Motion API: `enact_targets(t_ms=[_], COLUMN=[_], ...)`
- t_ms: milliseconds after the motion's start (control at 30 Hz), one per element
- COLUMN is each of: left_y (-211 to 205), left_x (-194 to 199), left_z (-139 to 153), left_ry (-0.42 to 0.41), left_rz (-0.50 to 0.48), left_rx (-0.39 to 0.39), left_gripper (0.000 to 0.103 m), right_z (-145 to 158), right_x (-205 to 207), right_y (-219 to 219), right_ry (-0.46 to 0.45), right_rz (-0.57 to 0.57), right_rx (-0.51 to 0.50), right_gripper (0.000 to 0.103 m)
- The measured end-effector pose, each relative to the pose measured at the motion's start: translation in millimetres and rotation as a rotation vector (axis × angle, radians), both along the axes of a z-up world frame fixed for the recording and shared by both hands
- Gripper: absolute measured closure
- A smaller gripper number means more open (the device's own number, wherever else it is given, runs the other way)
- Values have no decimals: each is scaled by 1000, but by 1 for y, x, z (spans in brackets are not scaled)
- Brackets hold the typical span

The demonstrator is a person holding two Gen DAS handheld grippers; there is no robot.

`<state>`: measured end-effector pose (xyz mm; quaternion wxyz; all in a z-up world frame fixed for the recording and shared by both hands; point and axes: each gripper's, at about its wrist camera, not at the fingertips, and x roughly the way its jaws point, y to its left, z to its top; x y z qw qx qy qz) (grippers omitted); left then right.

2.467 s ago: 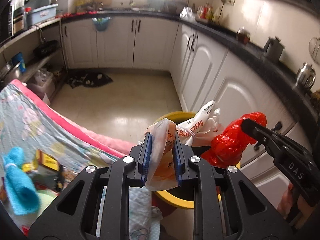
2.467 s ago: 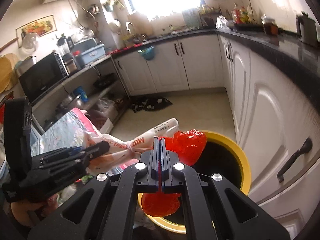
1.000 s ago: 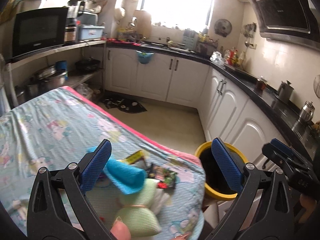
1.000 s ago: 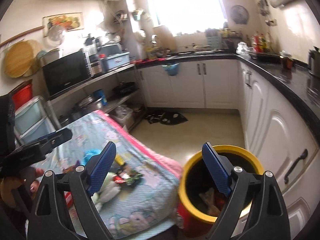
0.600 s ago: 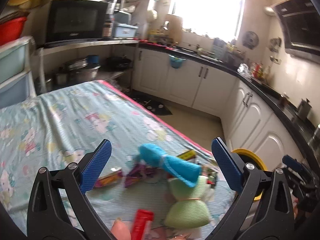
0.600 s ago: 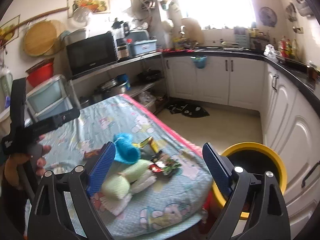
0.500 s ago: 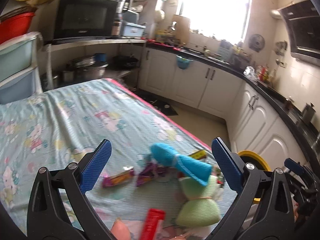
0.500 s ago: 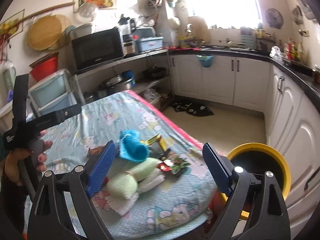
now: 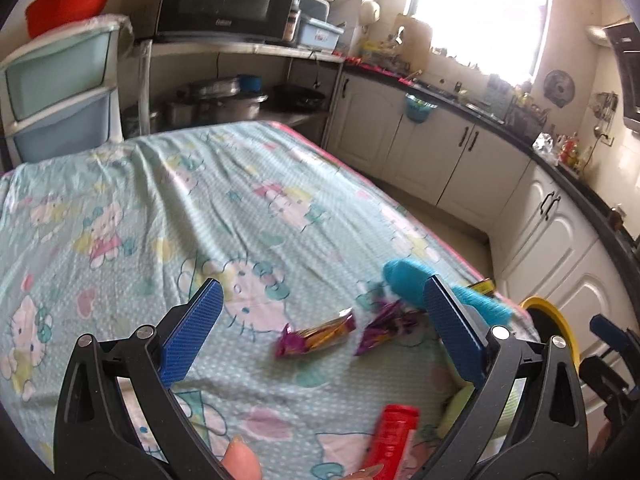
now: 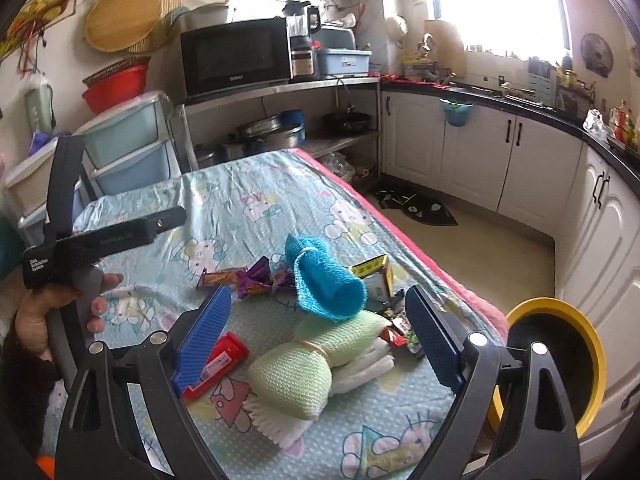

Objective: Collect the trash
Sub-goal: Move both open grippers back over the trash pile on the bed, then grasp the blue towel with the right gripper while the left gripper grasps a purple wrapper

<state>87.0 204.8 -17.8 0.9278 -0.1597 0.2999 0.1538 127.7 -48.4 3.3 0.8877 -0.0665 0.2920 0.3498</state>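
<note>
My left gripper (image 9: 320,324) is open and empty above the table, over a purple-orange snack wrapper (image 9: 315,337) and a crumpled purple wrapper (image 9: 385,319). A red tube (image 9: 391,439) lies near the front. My right gripper (image 10: 318,338) is open and empty above a blue cloth (image 10: 325,276), a green cloth (image 10: 312,368), and the red tube (image 10: 214,364). The wrappers (image 10: 248,278), a yellow box (image 10: 372,274) and small scraps (image 10: 402,330) lie on the table. The yellow trash bin (image 10: 560,364) stands at the table's right end, and also shows in the left wrist view (image 9: 554,326).
The table has a Hello Kitty cloth (image 9: 168,208). White cabinets (image 10: 480,160) under a dark counter line the back and right. A shelf with a microwave (image 10: 236,56) and plastic drawers (image 10: 128,152) stand behind the table. A dark mat (image 10: 416,208) lies on the floor.
Both grippers let their bags go into the bin, opened, and swung left and back over the table. The wrappers and cloths have come into view beneath them.
</note>
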Motion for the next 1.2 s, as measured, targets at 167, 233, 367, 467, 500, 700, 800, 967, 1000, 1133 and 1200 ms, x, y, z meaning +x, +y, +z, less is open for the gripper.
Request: enact_targets(t_ms=[167, 233, 367, 467, 500, 700, 800, 967, 1000, 1133, 1200], left_y=[6, 7, 11, 15, 16, 26, 30, 29, 28, 25, 23], left_x=[6, 9, 15, 19, 20, 26, 28, 31, 30, 29, 31], left_z=[-22, -31, -49, -60, -63, -76, -82, -87, -86, -87, -87], left_ry=[51, 73, 114, 135, 139, 138, 139, 151, 150, 148, 147], left_rz=[-14, -24, -44, -55, -57, -61, -67, -70, -74, -90, -102], left_rx=[-19, -26, -49, -70, -73, -134, -161, -154, -151, -149, -151], left_gripper=[11, 11, 11, 11, 11, 14, 23, 38, 41, 55, 60], right_z=[-9, -12, -22, -30, -33, -46, -50, -58, -59, -63, -65], right_x=[10, 14, 27, 36, 39, 55, 63, 72, 73, 77, 78], right_y=[11, 13, 20, 24, 26, 39, 43, 48, 48, 49, 50], right_ry=[12, 16, 31, 44, 49, 69, 78, 98, 102, 113, 120], right_rz=[6, 5, 2, 0, 0, 3, 10, 13, 14, 13, 16], right_rx=[-18, -23, -44, -65, -70, -91, -99, -107, -107, -111, -115], right_gripper=[14, 14, 12, 12, 12, 12, 12, 12, 12, 12, 13])
